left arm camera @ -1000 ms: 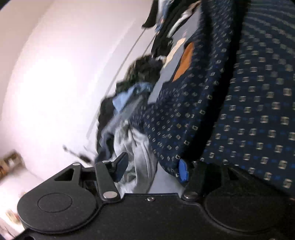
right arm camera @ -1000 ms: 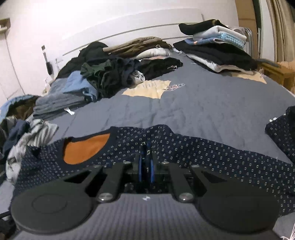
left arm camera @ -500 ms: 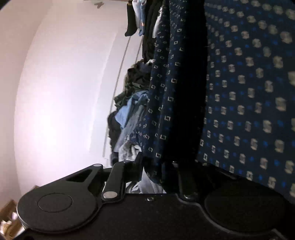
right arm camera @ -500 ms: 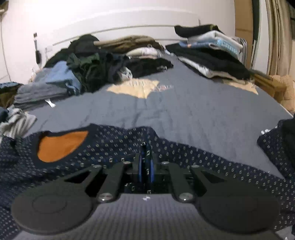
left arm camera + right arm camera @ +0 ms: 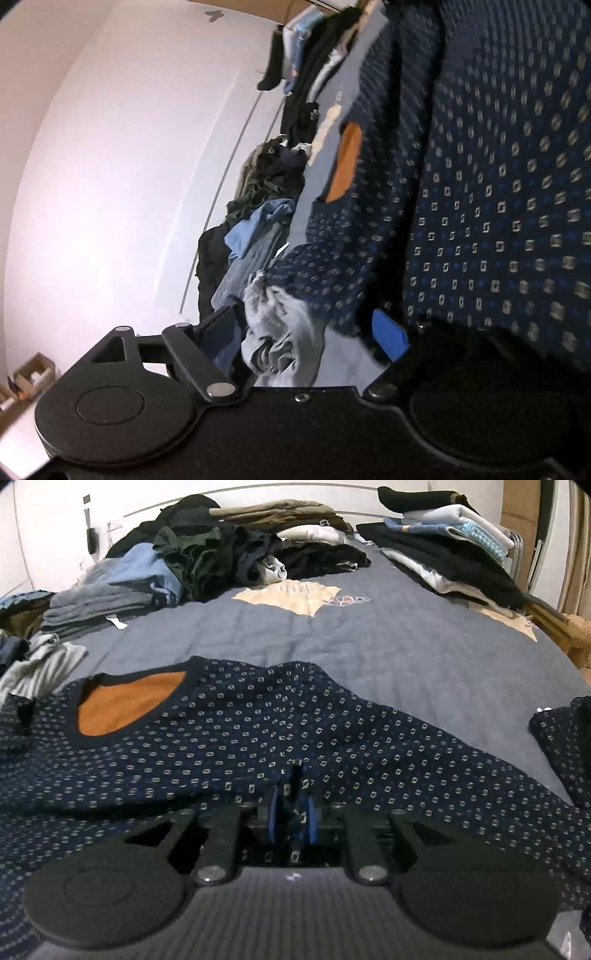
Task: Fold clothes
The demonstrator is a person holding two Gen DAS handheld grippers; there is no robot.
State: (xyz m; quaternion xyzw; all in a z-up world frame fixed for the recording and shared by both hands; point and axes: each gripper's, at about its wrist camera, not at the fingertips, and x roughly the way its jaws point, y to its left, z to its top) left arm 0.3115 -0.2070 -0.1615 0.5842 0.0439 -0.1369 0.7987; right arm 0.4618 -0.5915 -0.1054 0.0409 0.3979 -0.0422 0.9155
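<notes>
**Patterned sweater spread on the bed, one gripper pinching a fold, the other spread**

A navy knitted sweater (image 5: pixel 258 731) with small pale squares and an orange lining at the neck is lying across the near part of a grey-blue quilted bed cover (image 5: pixel 369 635), its neck opening pointing to the left in the right wrist view. The right gripper (image 5: pixel 291 812) is hovering low over the sweater with its blue pads a little apart; its jaws have just been opening, and a raised ridge of the knit is standing between them. Whether the pads are pressing on it I cannot tell for certain, though the cloth is filling the narrow gap.

The left gripper (image 5: pixel 306 328) is standing spread wide; its jaws have just been opening, and nothing is caught between them. One blue pad is lying just beside the sweater's edge, which fills the right side of that tilted view.

Behind the sweater, a heap of unfolded dark, blue and grey clothes (image 5: pixel 192 554) is sitting at the head of the bed, and a stack of folded garments (image 5: pixel 450 546) is resting at the far right.
</notes>
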